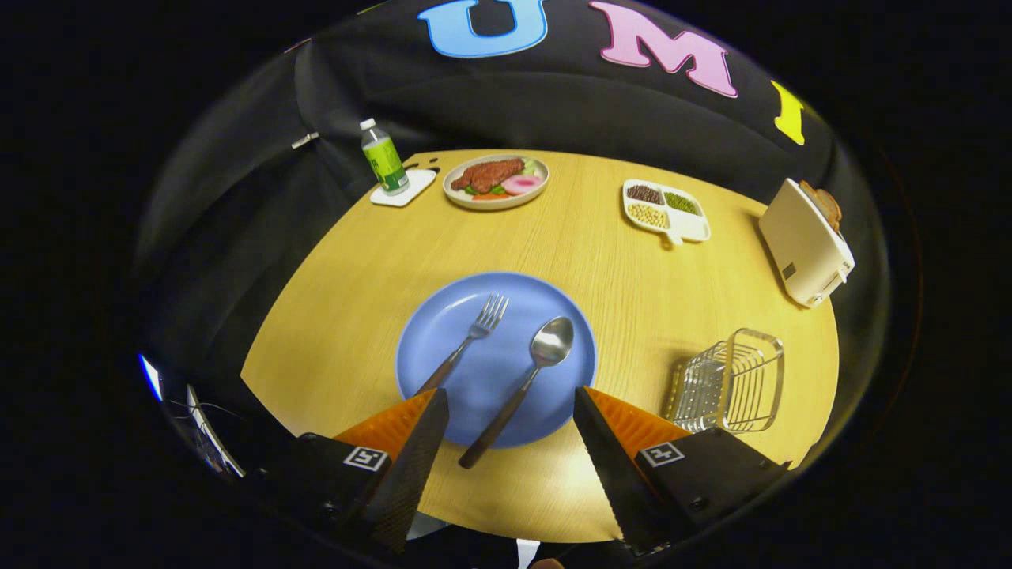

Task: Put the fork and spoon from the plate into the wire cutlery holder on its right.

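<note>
Hovering w/ fingers wide apart, nothing held, the gripper (pixel 510 403) straddled the spoon (pixel 522 383) handle on the blue plate (pixel 443 324), fork (pixel 466 341) at 11 o'clock, wire cutlery holder (pixel 731 381) at 3; step looked like first pick, next probably lower & pinch.

I see a pale wood-grain table (pixel 379 261), matt. My gripper (pixel 510 403), spread wide, has dark ridged fingers (pixel 417 450) on orange bodies. The fork (pixel 466 340) and spoon (pixel 528 371) are shiny metal with dark handles on a smooth blue plate (pixel 443 316); the holder (pixel 731 383) is bright wire.
</note>
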{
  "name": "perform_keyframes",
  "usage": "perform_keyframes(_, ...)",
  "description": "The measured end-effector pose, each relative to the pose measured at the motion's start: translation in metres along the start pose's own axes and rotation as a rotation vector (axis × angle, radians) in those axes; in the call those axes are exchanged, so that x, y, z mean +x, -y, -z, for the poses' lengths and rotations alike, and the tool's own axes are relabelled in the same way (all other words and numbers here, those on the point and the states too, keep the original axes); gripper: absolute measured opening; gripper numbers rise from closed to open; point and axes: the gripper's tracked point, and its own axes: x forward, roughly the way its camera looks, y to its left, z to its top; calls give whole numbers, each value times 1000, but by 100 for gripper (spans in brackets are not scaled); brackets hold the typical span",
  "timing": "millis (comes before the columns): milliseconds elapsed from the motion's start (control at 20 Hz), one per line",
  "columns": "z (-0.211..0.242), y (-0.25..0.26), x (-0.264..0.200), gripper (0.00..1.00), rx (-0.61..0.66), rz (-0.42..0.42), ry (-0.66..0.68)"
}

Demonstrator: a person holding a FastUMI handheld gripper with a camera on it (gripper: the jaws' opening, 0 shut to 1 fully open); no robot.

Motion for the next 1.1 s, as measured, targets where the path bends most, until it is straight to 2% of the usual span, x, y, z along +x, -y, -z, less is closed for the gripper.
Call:
perform_keyframes(350, 26, -2, 46, 84, 51, 16, -124)
perform_keyframes(550, 38, -4, 61, 64, 53, 16, -178)
perform_keyframes(600, 40, -6, 64, 53, 52, 12, -195)
perform_keyframes(700, 40, -5, 66, 41, 50, 16, -203)
perform_keyframes(850, 40, 3, 67, 39, 74, 17, -229)
perform_keyframes(900, 37, 4, 68, 25, 99, 7, -228)
perform_keyframes(950, 40, -2, 70, 18, 121, -47, -248)
perform_keyframes(1100, 44, 2, 63, 11, 117, -71, -255)
